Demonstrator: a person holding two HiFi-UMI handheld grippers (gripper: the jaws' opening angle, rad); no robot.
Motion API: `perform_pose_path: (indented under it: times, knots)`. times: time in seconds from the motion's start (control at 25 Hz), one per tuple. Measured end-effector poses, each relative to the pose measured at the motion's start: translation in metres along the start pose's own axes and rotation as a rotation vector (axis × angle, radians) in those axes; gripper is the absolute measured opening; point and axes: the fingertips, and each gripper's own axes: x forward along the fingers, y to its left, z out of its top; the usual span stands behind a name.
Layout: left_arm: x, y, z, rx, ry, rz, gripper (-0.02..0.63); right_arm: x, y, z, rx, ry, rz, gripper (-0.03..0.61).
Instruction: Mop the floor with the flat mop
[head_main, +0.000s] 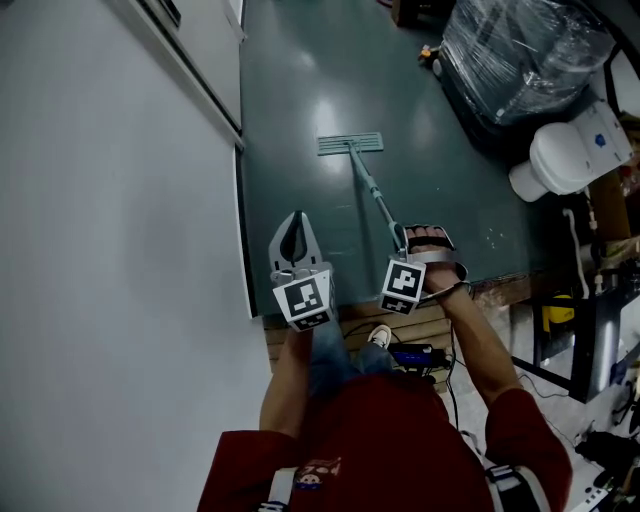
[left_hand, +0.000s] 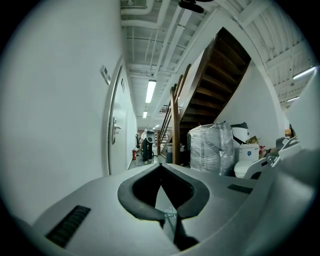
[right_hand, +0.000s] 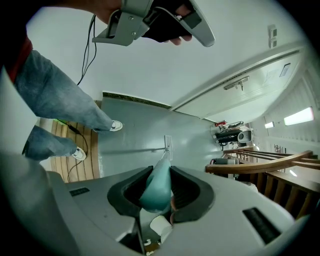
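Head view gives me the lay of it. A white wall (head_main: 100, 250) fills the whole left side, and the dark green floor (head_main: 300, 120) runs away from me as a strip beside it. In the left gripper view a door (left_hand: 117, 135) sits in that wall and wooden stairs (left_hand: 220, 75) climb on the right. Along the strip's right side I see a big bundle (head_main: 520, 60) wrapped in clear film and, nearer me, a white toilet (head_main: 575, 150). Both stand apart from the mop. Nearest me the floor ends at a patch of wooden boards (head_main: 440, 320).

The mop (head_main: 372, 190) lies out ahead, between wall and bundle. Its flat head (head_main: 350, 144) rests on the floor, crosswise to the strip, and the handle slants back from it to my right gripper (head_main: 418, 245). The right gripper view shows the pads clenched on the handle's teal grip (right_hand: 159, 185), 1 pad on each side.

My left gripper (head_main: 296, 215) hangs just left of the right one, near the wall, pointing down the corridor. Its 2 jaws are pressed together at the tips with nothing between them.

Smaller bits: the person's 2 white shoes (right_hand: 115, 126), 1 at the floor's edge and 1 on the boards, and a thin black cable (right_hand: 92, 40) dangling beside the left gripper.
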Motion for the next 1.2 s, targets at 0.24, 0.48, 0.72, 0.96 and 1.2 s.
perform_pose_path:
  times: [0.24, 0.48, 0.72, 0.96, 1.2]
  knots:
    - [-0.043, -0.029, -0.001, 0.011, 0.005, 0.017, 0.015, -0.037, 0.036, -0.02, 0.001, -0.044, 0.001, 0.118]
    - [-0.081, -0.059, 0.006, 0.019, -0.005, 0.011, 0.015, -0.074, 0.067, -0.046, -0.014, -0.038, 0.011, 0.118]
    - [-0.107, -0.083, 0.005, 0.025, -0.001, -0.001, 0.015, -0.103, 0.081, -0.055, -0.019, -0.065, -0.004, 0.118]
    - [-0.118, -0.101, 0.004, 0.012, -0.011, -0.024, 0.015, -0.125, 0.084, -0.066, -0.022, -0.062, -0.026, 0.118]
    - [-0.122, -0.122, 0.001, 0.032, 0.009, -0.039, 0.015, -0.147, 0.081, -0.084, -0.017, -0.06, -0.035, 0.118]
